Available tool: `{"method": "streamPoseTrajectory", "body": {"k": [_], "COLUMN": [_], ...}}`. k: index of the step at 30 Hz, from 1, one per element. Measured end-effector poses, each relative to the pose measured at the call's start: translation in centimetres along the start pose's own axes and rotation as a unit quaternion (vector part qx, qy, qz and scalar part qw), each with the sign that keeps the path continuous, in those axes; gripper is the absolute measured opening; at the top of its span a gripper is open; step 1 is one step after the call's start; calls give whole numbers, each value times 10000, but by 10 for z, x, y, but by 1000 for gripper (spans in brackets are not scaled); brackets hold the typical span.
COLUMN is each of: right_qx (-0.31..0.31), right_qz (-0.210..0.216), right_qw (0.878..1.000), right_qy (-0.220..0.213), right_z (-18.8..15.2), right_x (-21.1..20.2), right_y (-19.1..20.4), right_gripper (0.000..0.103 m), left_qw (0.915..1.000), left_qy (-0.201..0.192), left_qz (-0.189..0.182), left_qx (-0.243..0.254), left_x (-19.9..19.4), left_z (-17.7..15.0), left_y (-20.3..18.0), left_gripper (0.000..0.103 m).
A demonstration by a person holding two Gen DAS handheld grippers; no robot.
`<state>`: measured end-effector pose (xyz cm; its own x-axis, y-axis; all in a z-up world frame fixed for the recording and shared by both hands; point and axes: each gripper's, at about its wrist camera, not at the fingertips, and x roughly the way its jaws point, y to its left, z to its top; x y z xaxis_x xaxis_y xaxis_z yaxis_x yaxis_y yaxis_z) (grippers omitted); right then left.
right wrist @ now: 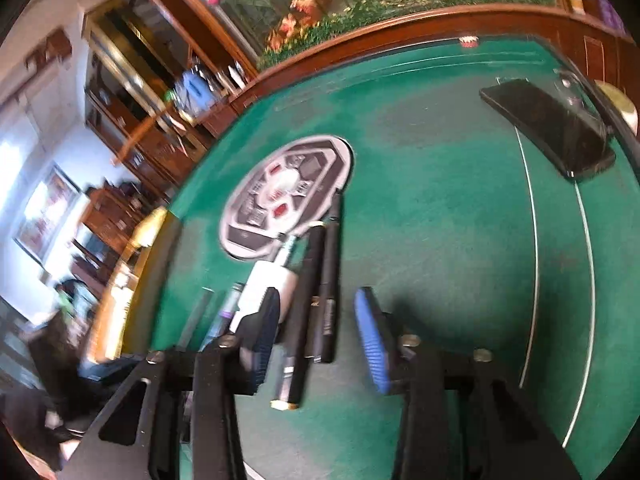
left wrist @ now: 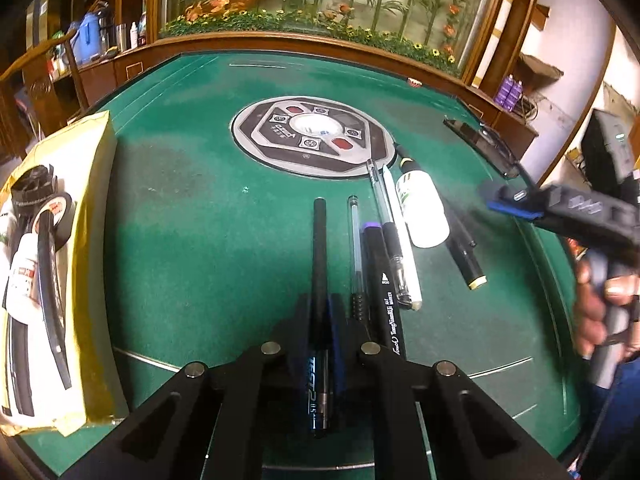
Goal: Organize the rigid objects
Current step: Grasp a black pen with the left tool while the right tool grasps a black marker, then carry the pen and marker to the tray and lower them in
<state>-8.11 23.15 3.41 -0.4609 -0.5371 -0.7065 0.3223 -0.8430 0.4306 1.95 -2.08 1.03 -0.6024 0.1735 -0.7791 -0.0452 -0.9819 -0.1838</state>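
Note:
My left gripper (left wrist: 322,308) is shut on a black pen (left wrist: 319,240) that lies lengthwise on the green table. To its right lie a clear pen (left wrist: 354,240), a black marker with a purple top (left wrist: 380,280), a white pen (left wrist: 402,240), a white bottle (left wrist: 422,208) and a yellow-ended black marker (left wrist: 464,252). My right gripper (right wrist: 318,336) hangs open and tilted over two black markers (right wrist: 304,304), which lie between its blue pads (right wrist: 372,340) without touching them. The white bottle (right wrist: 268,280) sits just left of its left finger. In the left wrist view the right gripper (left wrist: 508,200) shows at the right, in a hand.
A yellow padded bag (left wrist: 92,220) holding tape rolls and a bottle lies along the table's left side. The round control panel (left wrist: 312,136) sits mid-table. A black phone (right wrist: 548,128) lies at the far right near the wooden rim (right wrist: 400,32).

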Motion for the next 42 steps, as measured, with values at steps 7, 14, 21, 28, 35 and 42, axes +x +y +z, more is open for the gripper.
{"method": "streamPoseTrajectory", "body": {"k": [7, 14, 21, 28, 35, 42], "right_qx": [-508, -1501, -1019, -678, -693, -571], "right_qz": [-514, -1357, -946, -419, 642, 1387], "right_qw": [9971, 9791, 9901, 9964, 9950, 9886], "right_qy": [223, 218, 189, -274, -332, 88], "right_z": [5, 5, 3, 4, -9, -26], "right_x": [30, 55, 41, 4, -14, -5], "right_y": [14, 39, 22, 24, 58, 95], "right_gripper": [19, 14, 10, 10, 10, 10], "left_qw": [10000, 9998, 9993, 9977, 9969, 9941], "left_qy": [86, 39, -172, -444, -566, -870], "left_qz": [19, 120, -237, -366, -394, -321], "left_qx": [6, 154, -233, -344, -391, -564], "left_x": [4, 5, -4, -21, -32, -61], "left_z": [-6, -7, -9, -4, 1, 5], "left_y": [2, -1, 10, 6, 8, 29], "left_gripper": [8, 9, 8, 8, 8, 8]}}
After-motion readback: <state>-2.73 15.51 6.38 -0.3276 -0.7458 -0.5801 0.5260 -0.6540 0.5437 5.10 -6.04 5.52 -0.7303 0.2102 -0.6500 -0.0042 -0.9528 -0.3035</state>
